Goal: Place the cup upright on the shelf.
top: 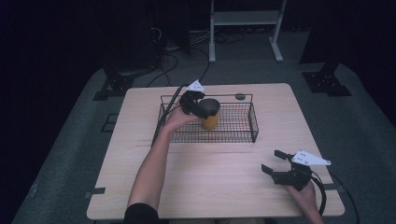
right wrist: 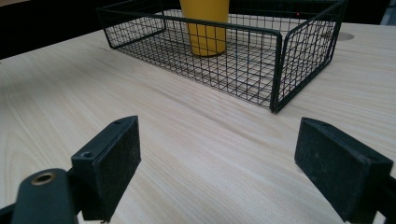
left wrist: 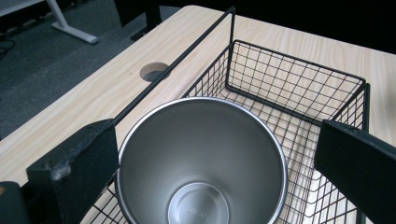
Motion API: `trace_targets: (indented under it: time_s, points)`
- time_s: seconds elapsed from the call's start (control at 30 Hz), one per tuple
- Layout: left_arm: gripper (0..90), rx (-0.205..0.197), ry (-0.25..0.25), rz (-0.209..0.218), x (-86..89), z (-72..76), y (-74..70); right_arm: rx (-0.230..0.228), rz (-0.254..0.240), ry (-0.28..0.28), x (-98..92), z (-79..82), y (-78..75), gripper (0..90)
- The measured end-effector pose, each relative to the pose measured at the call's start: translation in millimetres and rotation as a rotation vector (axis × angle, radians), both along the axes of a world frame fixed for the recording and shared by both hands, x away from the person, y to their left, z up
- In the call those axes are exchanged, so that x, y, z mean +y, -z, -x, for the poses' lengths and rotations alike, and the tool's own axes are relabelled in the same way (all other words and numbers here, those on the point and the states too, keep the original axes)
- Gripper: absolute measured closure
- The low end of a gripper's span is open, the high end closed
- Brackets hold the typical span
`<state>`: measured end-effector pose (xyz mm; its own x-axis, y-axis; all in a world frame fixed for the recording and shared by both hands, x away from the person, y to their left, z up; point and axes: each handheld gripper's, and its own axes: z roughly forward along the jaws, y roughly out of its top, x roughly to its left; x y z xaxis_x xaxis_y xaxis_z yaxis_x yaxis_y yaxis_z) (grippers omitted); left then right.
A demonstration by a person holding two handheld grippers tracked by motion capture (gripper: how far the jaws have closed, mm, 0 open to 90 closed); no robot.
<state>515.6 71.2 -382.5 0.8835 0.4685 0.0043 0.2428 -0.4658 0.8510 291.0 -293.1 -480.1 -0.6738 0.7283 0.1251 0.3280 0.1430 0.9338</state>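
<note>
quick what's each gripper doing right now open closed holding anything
Left gripper: open, jaws either side of the yellow cup standing in the wire basket, not clamped on it.
Right gripper: open, holding nothing, above the table.

Dim room, grey carpet (top: 70, 154), white stand (top: 245, 18)
</note>
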Motion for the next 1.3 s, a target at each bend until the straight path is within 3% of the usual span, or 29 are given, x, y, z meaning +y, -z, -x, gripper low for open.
trace_targets:
  time_s: [0.63,0.97,1.3]
  points:
    - [0.0,-0.007,0.024,0.029,8.8,16.0,-10.2,0.005,0.015,0.021,1.2,0.5,0.2,13.4]
    - [0.0,-0.034,0.064,0.068,3.0,29.0,-18.0,0.006,0.015,0.021,1.2,0.7,0.3,13.4]
    - [0.0,-0.03,0.078,0.102,8.3,38.6,-15.4,0.003,0.017,0.017,1.7,0.7,0.4,13.4]
